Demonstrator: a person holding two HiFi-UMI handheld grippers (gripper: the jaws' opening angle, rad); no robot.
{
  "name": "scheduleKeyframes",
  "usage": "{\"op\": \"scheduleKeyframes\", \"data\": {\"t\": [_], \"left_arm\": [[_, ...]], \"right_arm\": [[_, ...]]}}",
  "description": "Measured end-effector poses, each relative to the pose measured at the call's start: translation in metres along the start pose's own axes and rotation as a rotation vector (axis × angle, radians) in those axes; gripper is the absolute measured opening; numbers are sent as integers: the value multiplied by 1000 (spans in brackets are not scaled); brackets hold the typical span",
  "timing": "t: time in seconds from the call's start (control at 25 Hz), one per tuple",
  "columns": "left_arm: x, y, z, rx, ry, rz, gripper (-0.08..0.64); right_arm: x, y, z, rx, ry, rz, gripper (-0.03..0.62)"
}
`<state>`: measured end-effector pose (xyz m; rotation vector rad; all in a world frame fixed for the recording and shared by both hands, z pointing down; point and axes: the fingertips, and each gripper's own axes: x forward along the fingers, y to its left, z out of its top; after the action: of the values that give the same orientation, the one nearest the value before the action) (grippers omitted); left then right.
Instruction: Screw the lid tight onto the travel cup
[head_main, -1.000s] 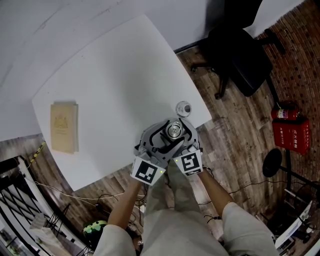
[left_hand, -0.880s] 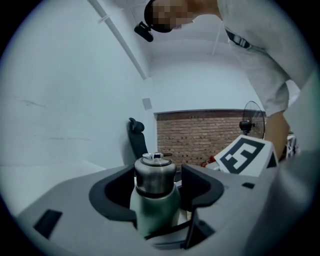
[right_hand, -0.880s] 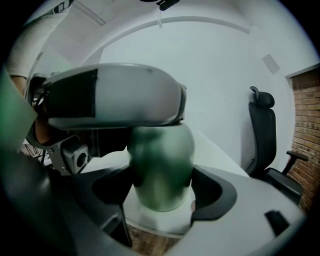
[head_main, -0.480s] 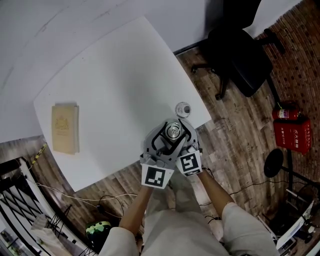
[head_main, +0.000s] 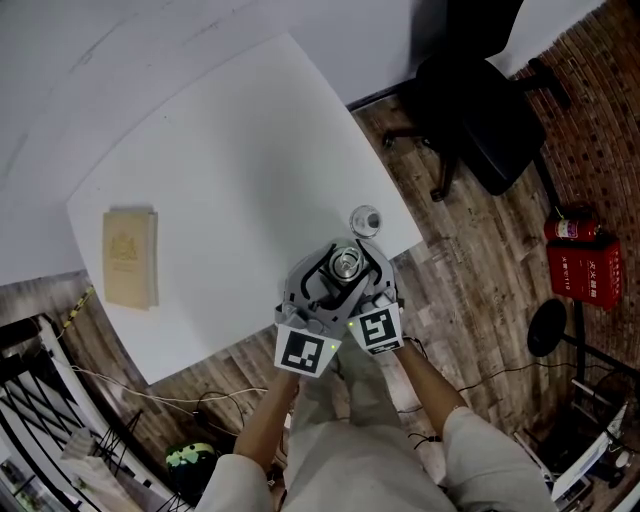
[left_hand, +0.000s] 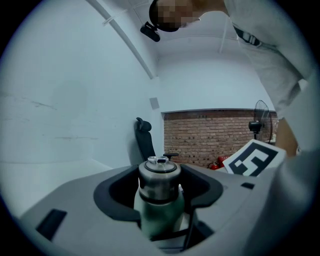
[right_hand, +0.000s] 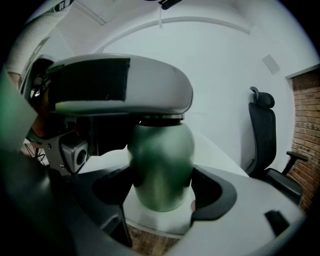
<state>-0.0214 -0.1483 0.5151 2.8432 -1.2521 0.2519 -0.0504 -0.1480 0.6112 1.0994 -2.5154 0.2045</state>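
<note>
While my right tongs pinch the green body of the travel cup, my left tongs have just been closing and now clasp its steel lid (sitting on the cup's neck). The cup is upright at the near edge of the white bench, with a small round piece just beyond it, a tan book well apart to the left, and a black office chair past the corner.
</note>
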Motion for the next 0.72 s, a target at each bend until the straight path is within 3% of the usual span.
{"op": "scheduleKeyframes", "data": {"t": [0.72], "left_arm": [[0, -10, 0, 56, -17, -441, 256]], "right_arm": [[0, 0, -3, 10, 0, -2, 360]]}}
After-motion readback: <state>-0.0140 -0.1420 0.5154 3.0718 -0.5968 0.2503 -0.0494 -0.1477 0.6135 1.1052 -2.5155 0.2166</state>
